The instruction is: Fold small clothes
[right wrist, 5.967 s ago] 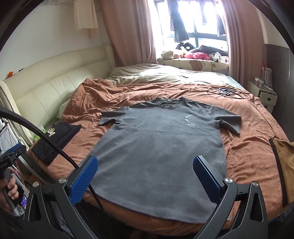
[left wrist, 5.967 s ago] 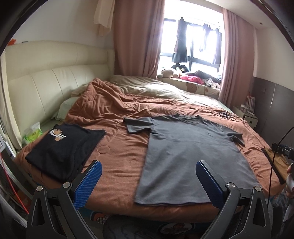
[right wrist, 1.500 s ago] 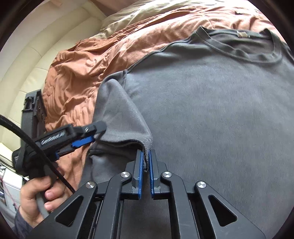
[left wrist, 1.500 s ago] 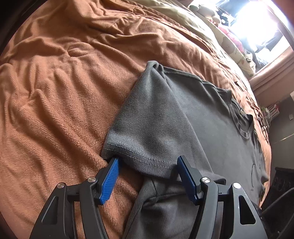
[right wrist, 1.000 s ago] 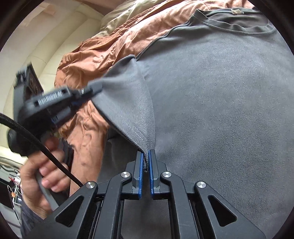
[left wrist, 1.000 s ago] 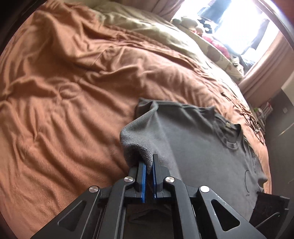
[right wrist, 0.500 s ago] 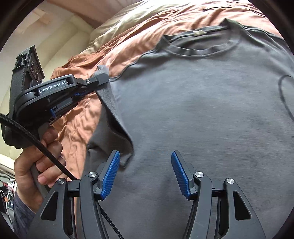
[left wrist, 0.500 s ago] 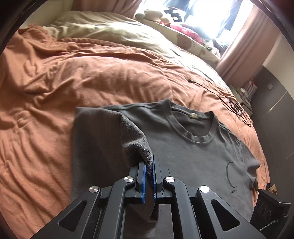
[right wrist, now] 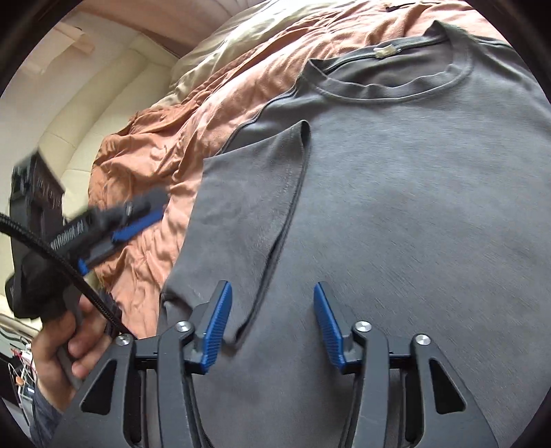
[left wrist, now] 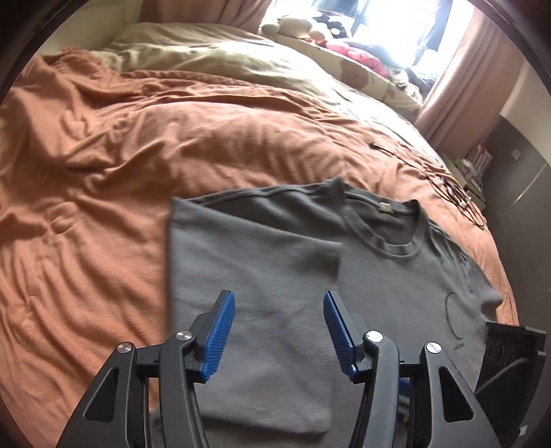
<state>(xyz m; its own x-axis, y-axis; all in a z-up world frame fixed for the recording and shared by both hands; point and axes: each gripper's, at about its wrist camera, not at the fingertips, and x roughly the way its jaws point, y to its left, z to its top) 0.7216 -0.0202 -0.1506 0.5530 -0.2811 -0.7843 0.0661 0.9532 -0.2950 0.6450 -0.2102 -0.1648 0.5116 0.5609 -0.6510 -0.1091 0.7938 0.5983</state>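
The gray shirt (left wrist: 396,275) lies flat on the orange blanket (left wrist: 103,172), one sleeve (left wrist: 255,262) folded in. The left claw (left wrist: 279,327) has just spread open and holds nothing. The right claw (right wrist: 270,322) has just closed a little, still apart and empty.

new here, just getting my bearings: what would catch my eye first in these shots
A grey t-shirt lies spread, collar away from the cameras, on an orange blanket, with one sleeve folded in over its chest. In each view an open tool with blue pads hangs just over the shirt, left tool and right tool, neither gripping cloth; their jaws have just been moving. A bright window glares beyond the bed.
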